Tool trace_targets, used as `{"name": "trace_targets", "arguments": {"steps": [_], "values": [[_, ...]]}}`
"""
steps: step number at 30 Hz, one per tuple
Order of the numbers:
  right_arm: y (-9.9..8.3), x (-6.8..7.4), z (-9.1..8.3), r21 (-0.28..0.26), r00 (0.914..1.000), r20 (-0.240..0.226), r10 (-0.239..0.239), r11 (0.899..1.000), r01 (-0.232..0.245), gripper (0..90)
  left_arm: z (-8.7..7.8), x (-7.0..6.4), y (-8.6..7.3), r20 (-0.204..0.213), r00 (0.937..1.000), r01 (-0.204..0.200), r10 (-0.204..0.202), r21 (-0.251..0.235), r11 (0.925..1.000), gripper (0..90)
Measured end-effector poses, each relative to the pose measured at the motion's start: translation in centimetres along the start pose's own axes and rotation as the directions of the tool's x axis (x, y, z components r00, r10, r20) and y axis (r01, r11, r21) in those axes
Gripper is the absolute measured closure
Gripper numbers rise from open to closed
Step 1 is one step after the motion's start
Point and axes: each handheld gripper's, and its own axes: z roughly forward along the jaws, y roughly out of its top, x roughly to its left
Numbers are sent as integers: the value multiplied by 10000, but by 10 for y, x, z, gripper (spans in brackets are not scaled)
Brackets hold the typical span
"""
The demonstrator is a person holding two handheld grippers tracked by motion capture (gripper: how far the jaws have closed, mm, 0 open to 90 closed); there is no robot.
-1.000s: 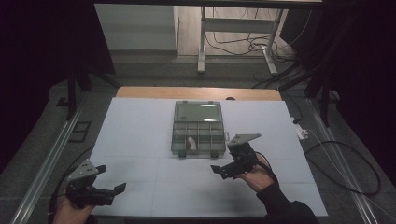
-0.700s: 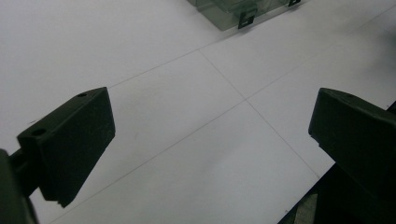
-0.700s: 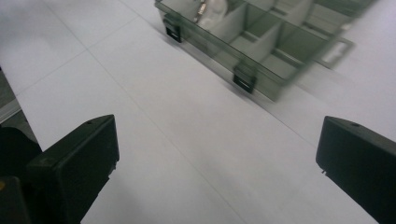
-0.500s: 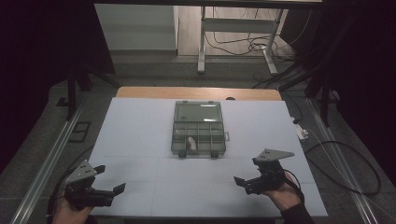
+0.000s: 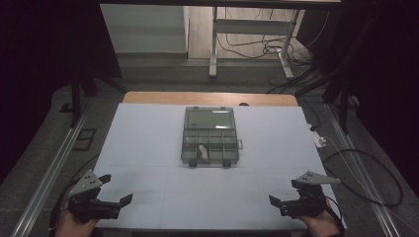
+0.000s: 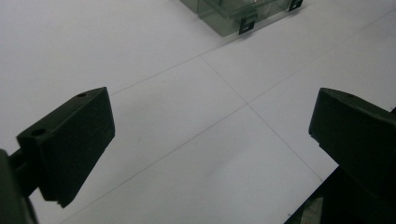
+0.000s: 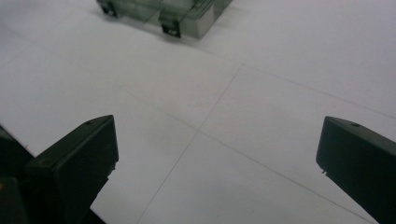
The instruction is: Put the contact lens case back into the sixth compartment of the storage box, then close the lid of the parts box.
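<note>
A grey see-through compartment box [image 5: 210,138] lies in the middle of the white table with its lid folded back. One small pale item [image 5: 201,150] rests in a front compartment. My left gripper [image 5: 116,188] is held at the front left corner, open, nothing between its jaws. At the front right corner my right gripper [image 5: 284,192] is open and empty too. In the left gripper view the left gripper [image 6: 210,140] spans bare table, with the box [image 6: 238,11] far ahead. The right gripper view has the right gripper [image 7: 217,154] wide apart and the box [image 7: 173,14] at the top.
The white table sheet [image 5: 148,138] carries faint grid lines and ends just under both hands. A small white plug [image 5: 320,141] and a black cable [image 5: 365,163] lie off the right edge. Metal rails run along both sides of the table.
My right gripper has drawn back from beside the box to the front right corner of the table. The left gripper has barely moved.
</note>
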Motion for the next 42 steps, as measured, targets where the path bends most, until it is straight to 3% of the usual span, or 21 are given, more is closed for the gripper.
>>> {"name": "trace_targets", "arguments": {"steps": [8,12,16,20,26,30,36,42], "values": [[0,2,2,285,9998,126,-174,9994,170,0,2,0,2,-24,10000,-42,42,137,9999,1],[1,3,2,302,9999,31,-160,9994,159,0,2,2,2,8,9999,167,-167,126,9998,0],[3,4,3,304,9998,-105,-146,9994,150,0,5,1,5,-48,10000,-26,27,203,9998,0],[8,5,6,268,9994,-295,-189,9994,197,0,11,1,10,233,9993,-306,301,217,9993,0],[19,7,14,57,9980,-497,-378,9993,381,0,19,7,19,542,9983,-227,221,101,9997,4],[30,7,22,8,9940,-922,-594,9982,598,0,29,12,27,694,9975,-155,150,57,9999,4],[44,9,31,61,9879,-1391,-680,9976,696,0,43,14,42,875,9948,-524,522,5,9986,10],[58,8,42,-56,9854,-1591,-608,9981,607,0,58,15,56,1246,9908,-528,533,-68,9986,2]]}}
